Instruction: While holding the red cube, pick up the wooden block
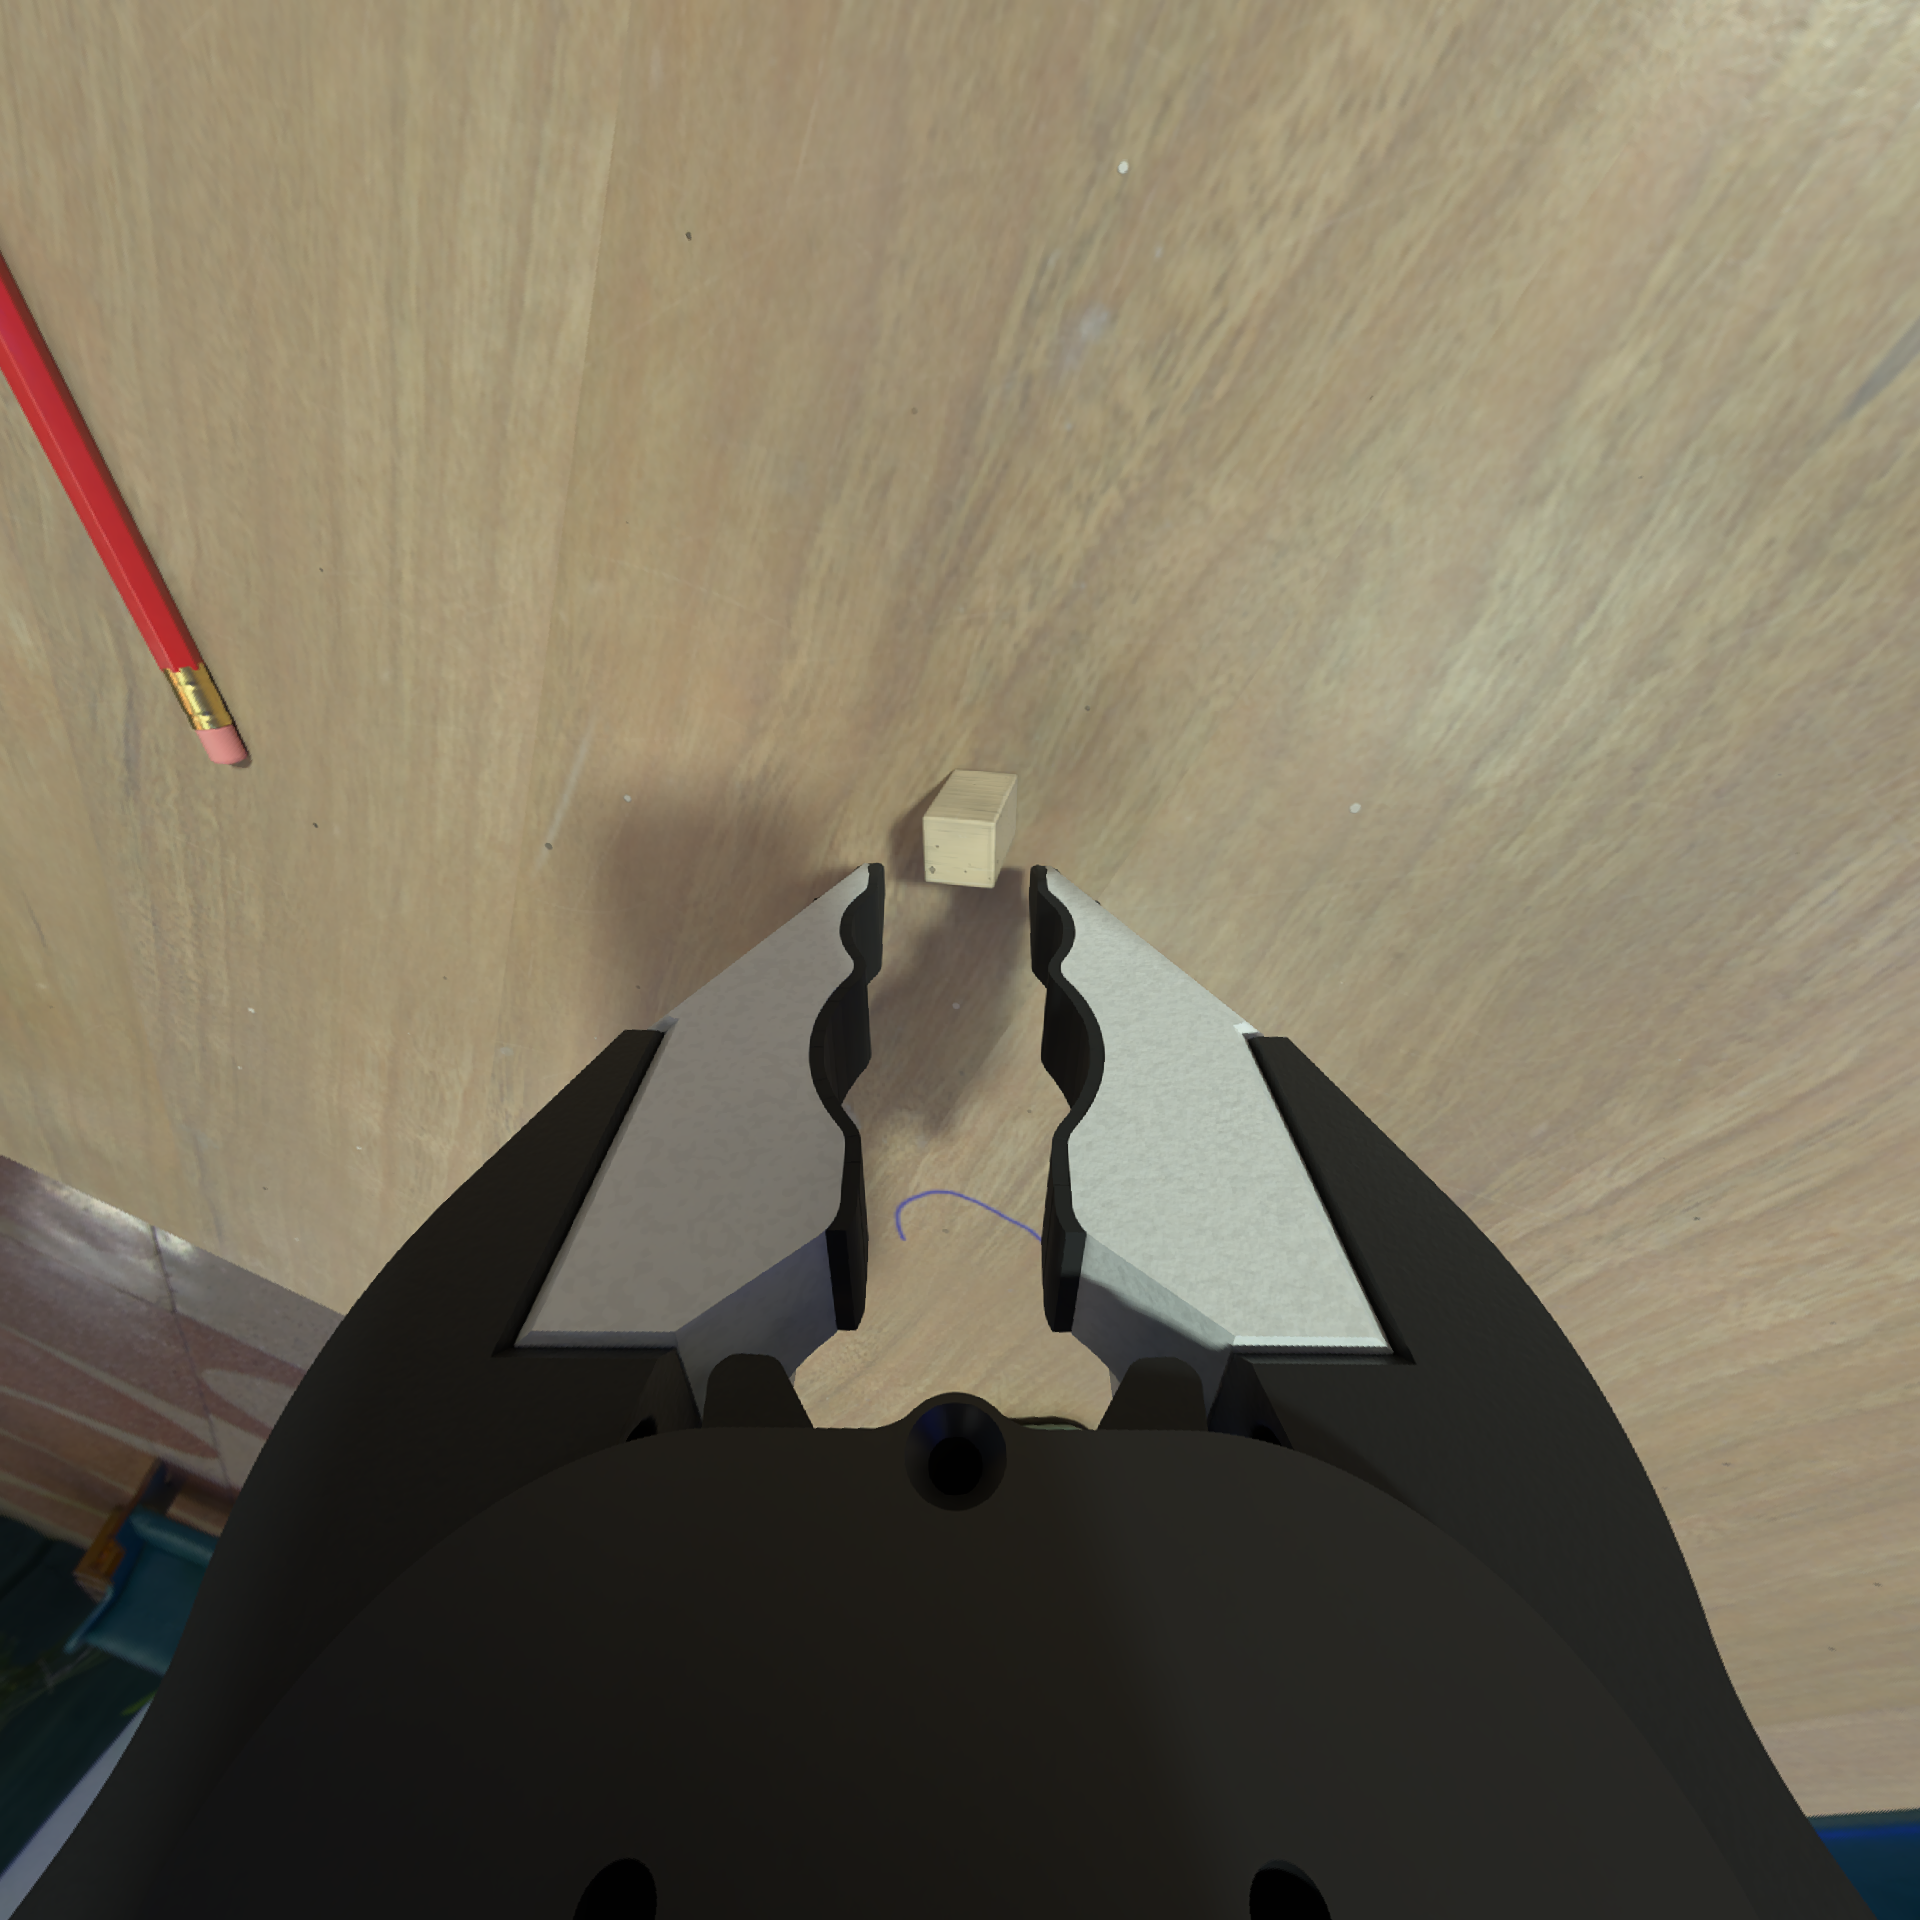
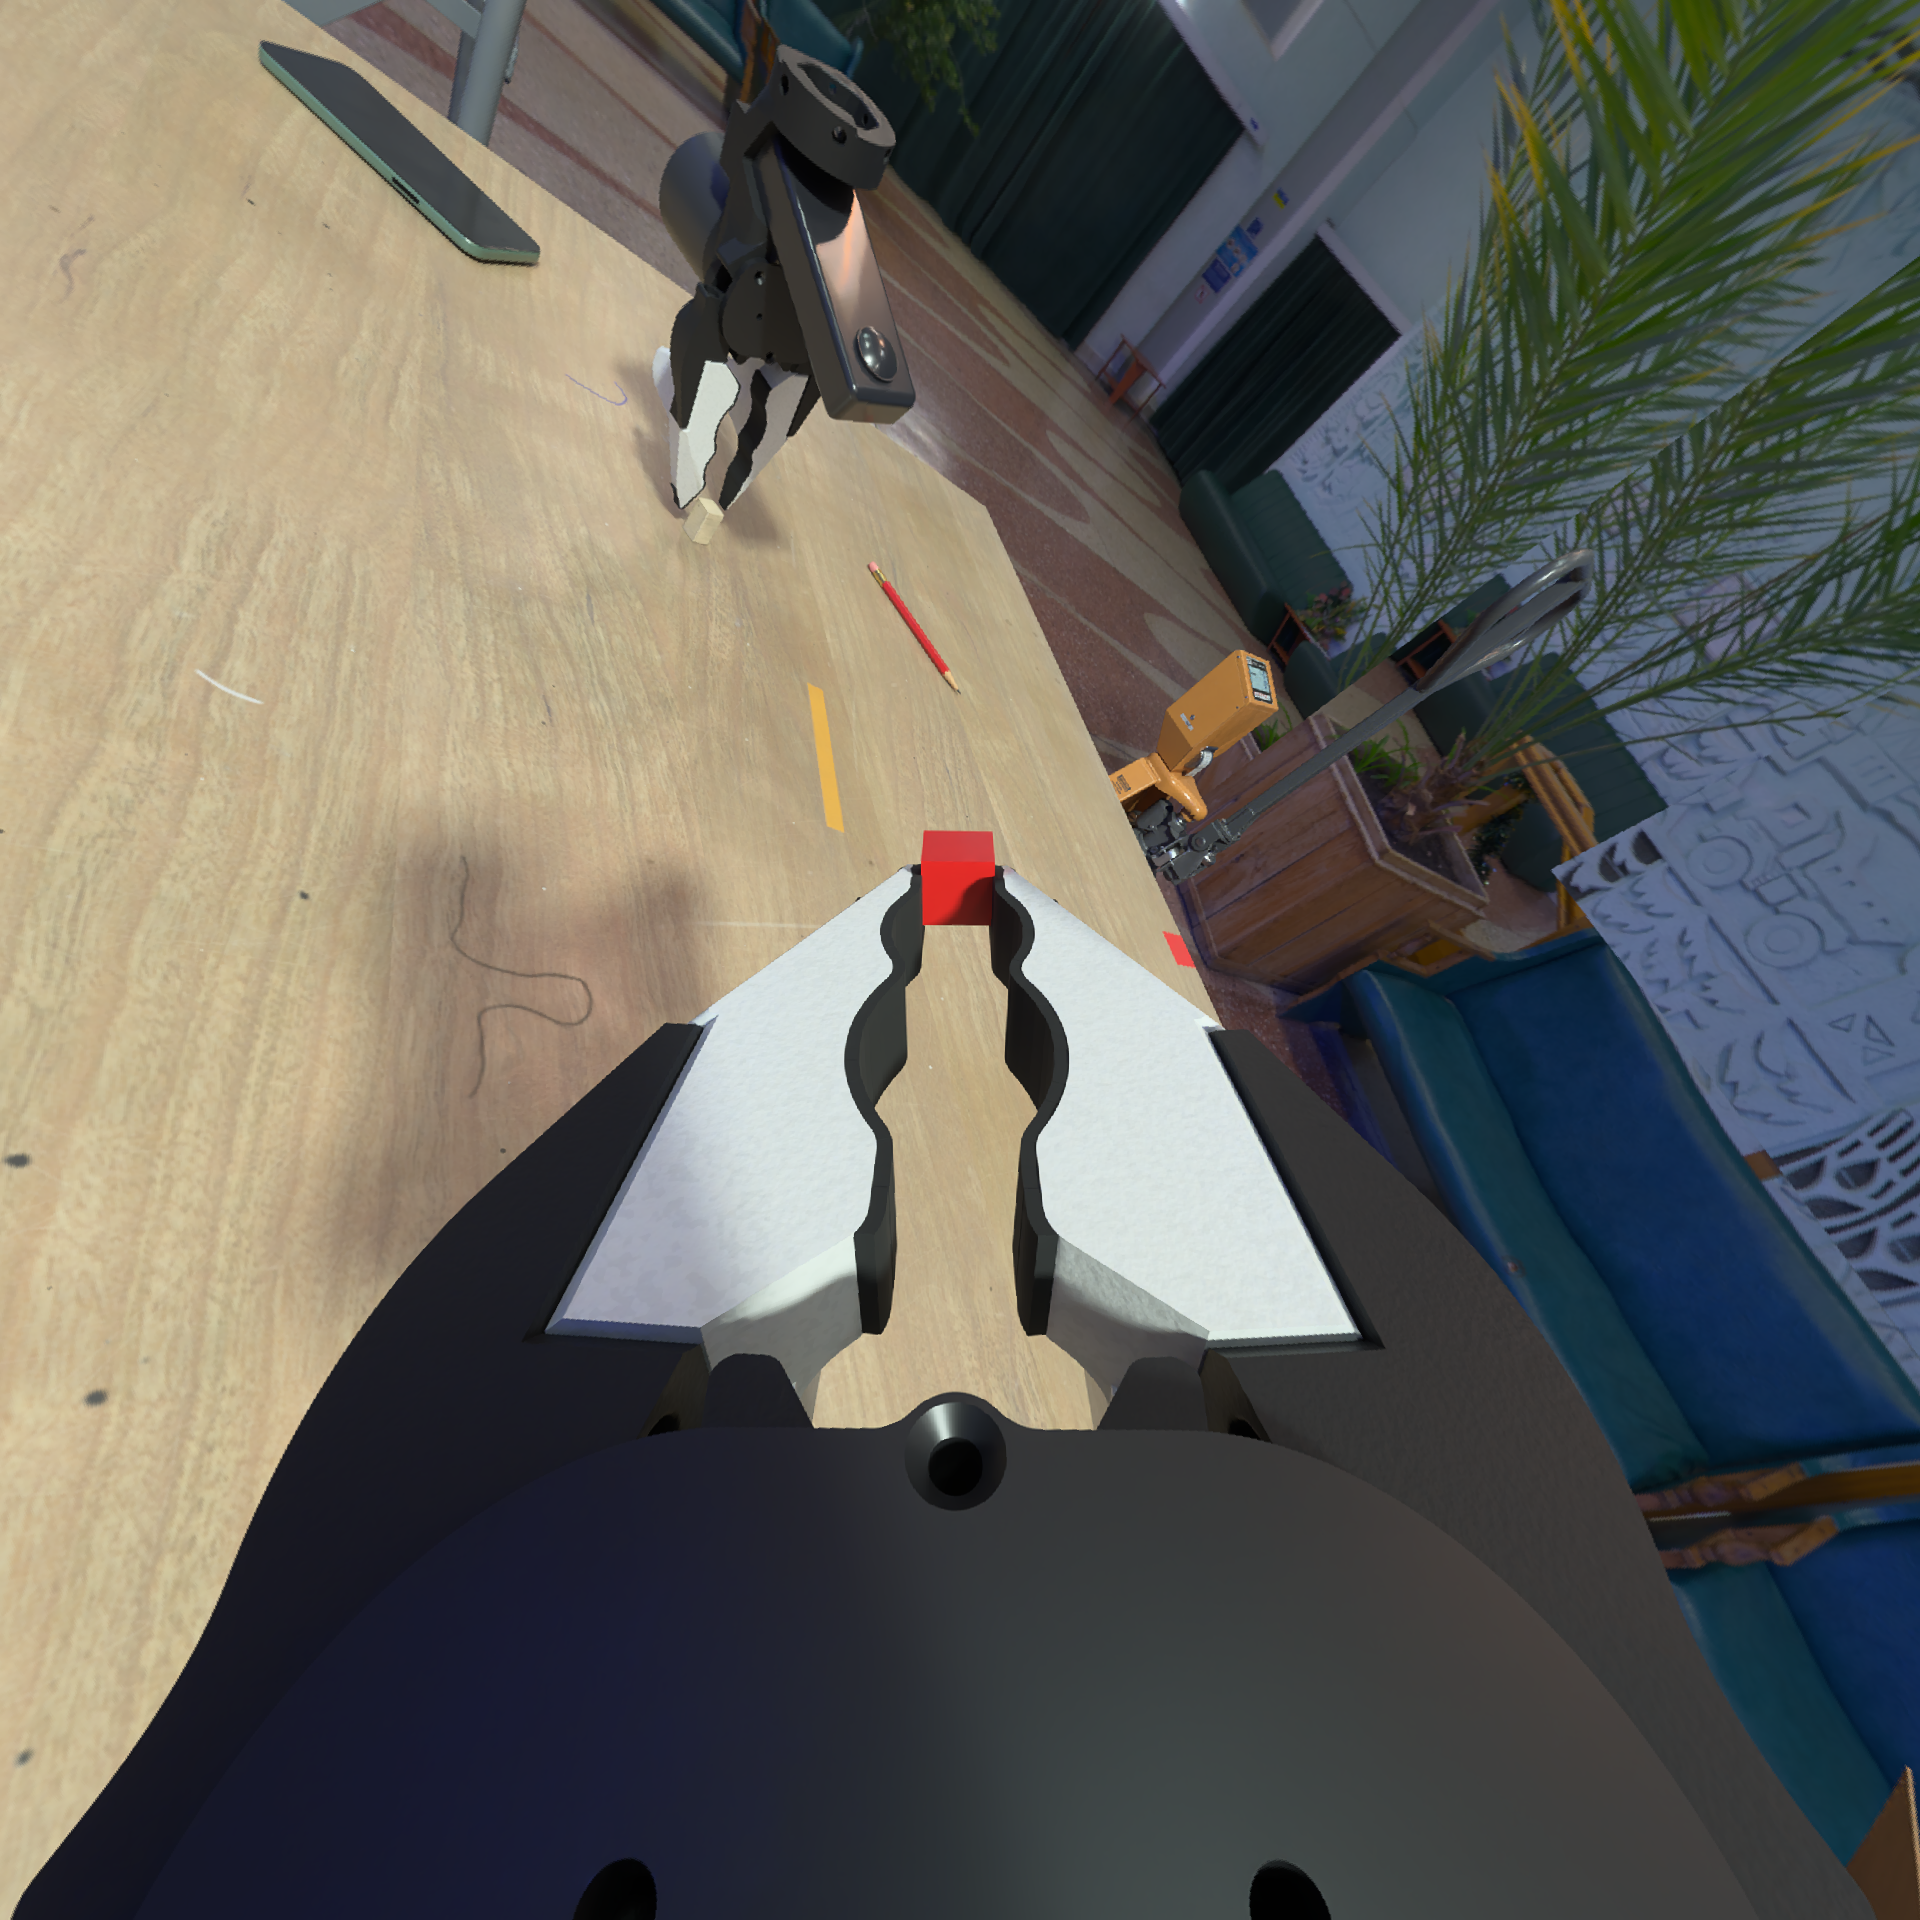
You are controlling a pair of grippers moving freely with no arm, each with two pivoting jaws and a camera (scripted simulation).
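The right gripper (image 2: 957,883) has its jaws clenched on the one red cube (image 2: 957,878), which sits pinched at the very tips, raised above the bench (image 2: 312,623) near its right-hand edge as that view shows it. The cube carries no marking.

The left gripper (image 1: 956,873) has its jaws released, spread wider than the single wooden block (image 1: 969,829), which rests on the bench just beyond the tips and slightly toward the right finger. The block is pale, with no print that can be made out. In the right wrist view the same gripper (image 2: 717,499) stands nose-down over the block (image 2: 703,520), and whether the tips touch it cannot be told from there.

Outward from the left jaws, a thin blue pen stroke (image 1: 961,1210) marks the bench surface between the fingers. One red pencil (image 1: 99,499) with a brass ferrule and pink eraser lies toward the left edge of the left wrist view; in the right wrist view it (image 2: 912,627) lies between the two grippers, close to the bench's right edge. No lettering is legible on it.

One yellow strip (image 2: 824,756) lies flat on the bench just ahead of the red cube. One dark phone (image 2: 400,156) lies flat near the far edge. A small red patch (image 2: 1177,948) shows at the bench's right edge beside the right finger.
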